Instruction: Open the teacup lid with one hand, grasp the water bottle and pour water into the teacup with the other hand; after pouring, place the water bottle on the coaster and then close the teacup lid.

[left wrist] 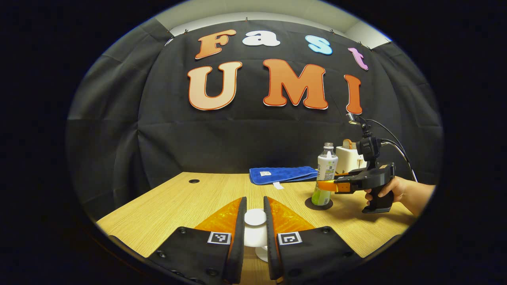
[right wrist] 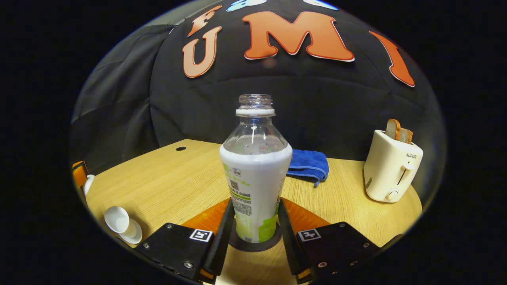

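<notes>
The water bottle (right wrist: pixel 255 178), uncapped with a white and green label, stands upright on a dark round coaster (right wrist: pixel 275 241). My right gripper (right wrist: pixel 255 204) is shut on its lower body, one finger on each side. In the left gripper view the bottle (left wrist: pixel 326 170) and coaster (left wrist: pixel 319 204) sit at the right, with the right gripper (left wrist: pixel 326 185) held by a hand (left wrist: pixel 400 190). My left gripper (left wrist: pixel 255 202) is shut on the white teacup lid (left wrist: pixel 255 217), and the white teacup (left wrist: pixel 256 237) sits just below it. The right gripper view shows the teacup (right wrist: pixel 117 219) and its saucer (right wrist: pixel 134 233) at the far left.
A folded blue towel (left wrist: pixel 283 175) lies at the back of the wooden table (left wrist: pixel 178 206). A cream toaster (right wrist: pixel 392 168) with bread slices stands at the back right. A small dark hole (left wrist: pixel 194 181) marks the table's back left. The black cloth wall closes the far side.
</notes>
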A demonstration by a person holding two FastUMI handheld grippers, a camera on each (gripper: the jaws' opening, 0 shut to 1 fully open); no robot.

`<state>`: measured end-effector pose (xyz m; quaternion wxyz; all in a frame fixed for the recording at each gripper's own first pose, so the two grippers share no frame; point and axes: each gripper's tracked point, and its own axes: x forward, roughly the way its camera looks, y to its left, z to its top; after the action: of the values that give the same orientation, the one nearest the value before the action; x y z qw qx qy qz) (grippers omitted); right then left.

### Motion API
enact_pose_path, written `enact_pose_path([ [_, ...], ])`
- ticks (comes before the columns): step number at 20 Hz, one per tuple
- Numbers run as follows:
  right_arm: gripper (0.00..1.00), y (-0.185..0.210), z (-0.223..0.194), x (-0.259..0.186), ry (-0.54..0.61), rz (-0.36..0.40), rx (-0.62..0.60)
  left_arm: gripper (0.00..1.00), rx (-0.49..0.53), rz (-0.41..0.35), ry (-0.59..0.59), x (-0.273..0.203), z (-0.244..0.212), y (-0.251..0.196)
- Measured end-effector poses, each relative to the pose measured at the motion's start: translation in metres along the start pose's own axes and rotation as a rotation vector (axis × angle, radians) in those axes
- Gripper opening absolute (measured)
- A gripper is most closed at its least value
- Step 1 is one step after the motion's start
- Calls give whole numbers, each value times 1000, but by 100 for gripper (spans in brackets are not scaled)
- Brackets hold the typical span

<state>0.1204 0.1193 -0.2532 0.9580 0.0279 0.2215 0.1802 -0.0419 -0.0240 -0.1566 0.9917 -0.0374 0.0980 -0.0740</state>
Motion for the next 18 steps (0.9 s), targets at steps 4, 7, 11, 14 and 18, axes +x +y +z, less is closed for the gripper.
enact_pose_path([
  [4,72,3,-8,2,17,13,-35,29,-8,-20,19,5,-2,-7],
  [7,87,1,-3,-6,6,9,-36,28,-29,-43,45,9,-13,-17],
  [11,97,-8,5,-30,-21,-14,-65,29,-15,-77,104,14,-39,-32],
  [14,98,-14,12,-49,-59,-43,-77,27,-11,-88,124,19,-51,-41],
  [18,98,-21,23,-78,-114,-65,-76,29,28,-81,158,24,-65,-47],
])
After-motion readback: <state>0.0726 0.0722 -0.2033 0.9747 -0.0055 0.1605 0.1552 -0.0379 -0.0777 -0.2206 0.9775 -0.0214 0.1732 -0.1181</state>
